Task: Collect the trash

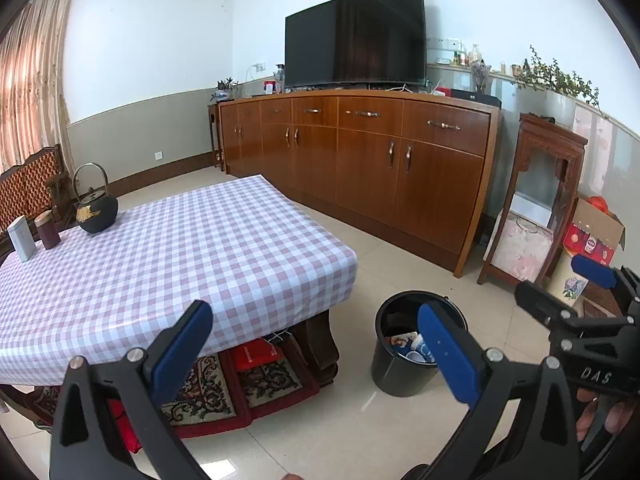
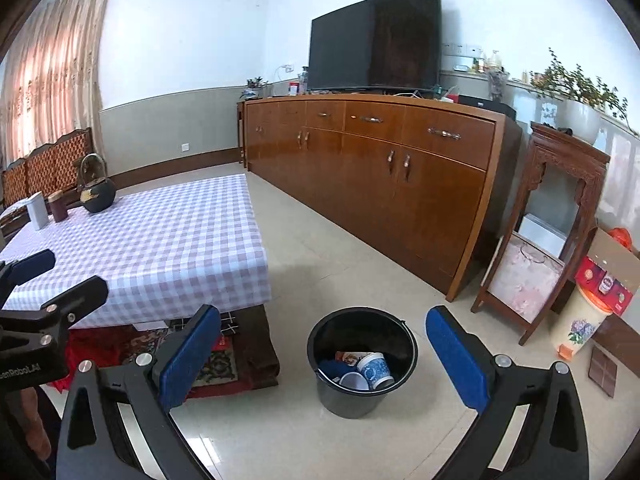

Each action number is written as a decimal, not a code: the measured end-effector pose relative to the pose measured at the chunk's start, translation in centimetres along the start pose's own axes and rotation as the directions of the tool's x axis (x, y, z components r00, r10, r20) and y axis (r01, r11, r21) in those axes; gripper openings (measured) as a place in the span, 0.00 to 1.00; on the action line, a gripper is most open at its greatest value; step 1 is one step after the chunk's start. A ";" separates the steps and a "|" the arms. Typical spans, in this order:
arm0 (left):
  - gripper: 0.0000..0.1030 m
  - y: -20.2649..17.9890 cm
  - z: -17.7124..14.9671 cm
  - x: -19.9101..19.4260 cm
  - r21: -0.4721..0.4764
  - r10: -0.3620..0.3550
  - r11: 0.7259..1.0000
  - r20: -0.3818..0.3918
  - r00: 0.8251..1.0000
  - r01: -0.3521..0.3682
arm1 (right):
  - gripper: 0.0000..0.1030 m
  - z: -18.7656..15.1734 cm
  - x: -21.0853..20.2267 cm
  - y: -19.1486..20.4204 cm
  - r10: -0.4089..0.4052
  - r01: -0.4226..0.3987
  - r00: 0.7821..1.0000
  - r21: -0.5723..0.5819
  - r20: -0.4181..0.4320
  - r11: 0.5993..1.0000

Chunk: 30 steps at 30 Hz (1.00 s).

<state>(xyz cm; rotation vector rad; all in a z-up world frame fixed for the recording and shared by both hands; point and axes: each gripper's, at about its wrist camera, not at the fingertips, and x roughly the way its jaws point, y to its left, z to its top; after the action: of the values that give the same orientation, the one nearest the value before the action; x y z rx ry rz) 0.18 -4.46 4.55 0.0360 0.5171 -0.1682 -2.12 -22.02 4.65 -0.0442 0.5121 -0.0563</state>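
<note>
Right wrist view: right gripper (image 2: 324,354) spread wide and empty above a black bucket (image 2: 362,396) standing on the tiled floor (image 2: 320,248) off the near corner of the checked-cloth table (image 2: 160,240); paper cups (image 2: 375,370) and wrappers lie inside. Left gripper (image 1: 316,344) likewise spread and empty. A cast-iron kettle (image 1: 96,208) sits at the table's far edge.

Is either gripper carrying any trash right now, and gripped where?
Neither. The left gripper and right gripper are both open and empty; the cups lie in the black bucket.
</note>
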 end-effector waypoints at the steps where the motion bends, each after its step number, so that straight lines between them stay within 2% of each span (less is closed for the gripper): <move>1: 1.00 -0.1 0.0 0.0 0.000 0.002 1.000 0.000 1.000 -0.002 | 1.00 0.0 -0.1 0.1 -0.004 0.004 1.000 -0.003 0.002 1.000; 30: 1.00 -0.3 0.2 -0.3 0.006 0.013 1.000 0.003 1.000 -0.013 | 1.00 -0.2 -0.6 -0.6 -0.004 0.004 1.000 0.019 0.013 1.000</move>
<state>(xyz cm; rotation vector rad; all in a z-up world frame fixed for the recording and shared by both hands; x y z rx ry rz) 0.02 -4.76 4.87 0.0448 0.5136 -0.1569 -2.74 -22.59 4.79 -0.0272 0.4984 -0.0643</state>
